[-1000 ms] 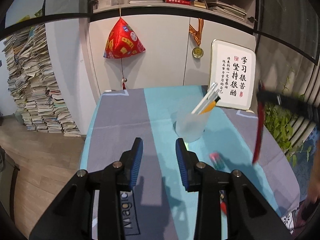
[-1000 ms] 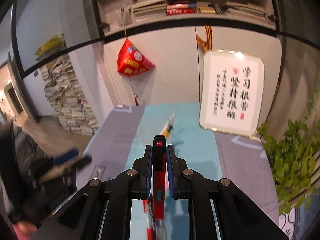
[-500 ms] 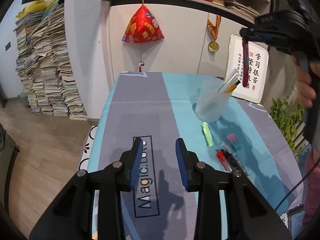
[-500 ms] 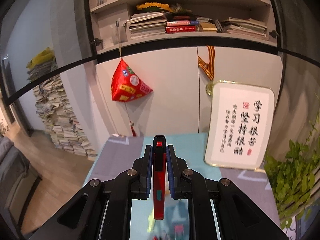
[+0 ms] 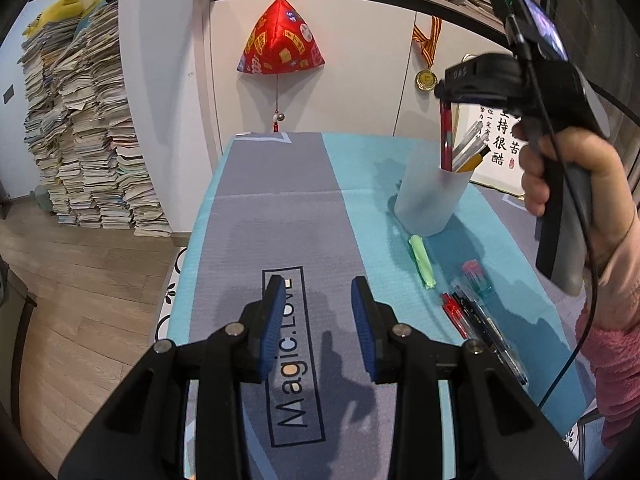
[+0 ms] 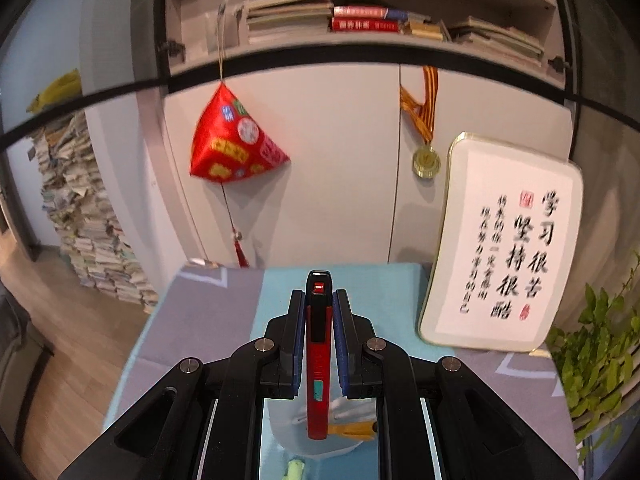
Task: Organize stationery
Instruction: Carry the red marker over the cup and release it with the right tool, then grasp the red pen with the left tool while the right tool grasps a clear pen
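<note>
A frosted translucent cup (image 5: 430,200) stands on the teal stripe of the table mat (image 5: 280,216), far right of centre. Inside it lean a few pens – clear-barrelled ones and a yellow one (image 5: 474,162). The right gripper (image 6: 320,300) is clamped on a red pen (image 6: 318,360), held upright with its lower end at the cup's mouth, among the other pens. The left gripper (image 5: 320,316) hovers over the grey stripe with its jaws apart and nothing between them. On the mat just near of the cup lies a green highlighter (image 5: 422,256); nearer and to the right lie a red pen, a black pen (image 5: 486,332) and a pink-and-teal pen (image 5: 476,276), close together.
</note>
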